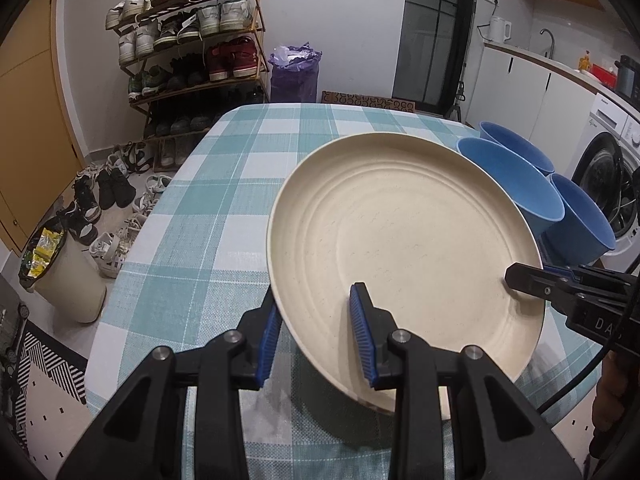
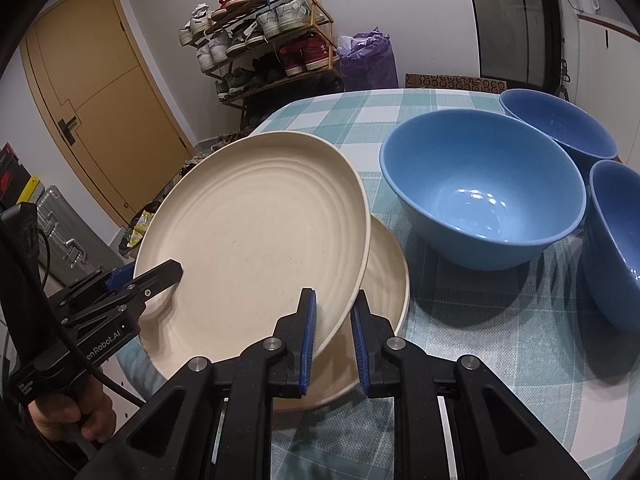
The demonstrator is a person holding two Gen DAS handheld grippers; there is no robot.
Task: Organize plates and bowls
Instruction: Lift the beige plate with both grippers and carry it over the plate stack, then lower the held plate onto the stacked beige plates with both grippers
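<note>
A cream plate [image 1: 404, 240] [image 2: 256, 240] is held tilted above the checked table. My left gripper [image 1: 320, 336] straddles its near-left rim with the jaws wide apart, pads not pressing it. My right gripper [image 2: 333, 340] straddles the plate's right rim, jaws nearly closed on it; in the left wrist view its finger [image 1: 528, 280] lies on the plate's right edge. A second cream plate [image 2: 388, 280] lies flat on the table under the tilted one. Three blue bowls [image 2: 480, 184] [image 2: 560, 128] [image 2: 616, 240] stand to the right; they also show in the left wrist view [image 1: 516, 184].
The table has a teal and white checked cloth [image 1: 224, 200]. A shoe rack [image 1: 192, 52], loose shoes and a bin [image 1: 68, 276] are on the floor to the left. A kitchen counter and washing machine [image 1: 608, 168] stand on the right. A yellow door [image 2: 96, 92] is at the left.
</note>
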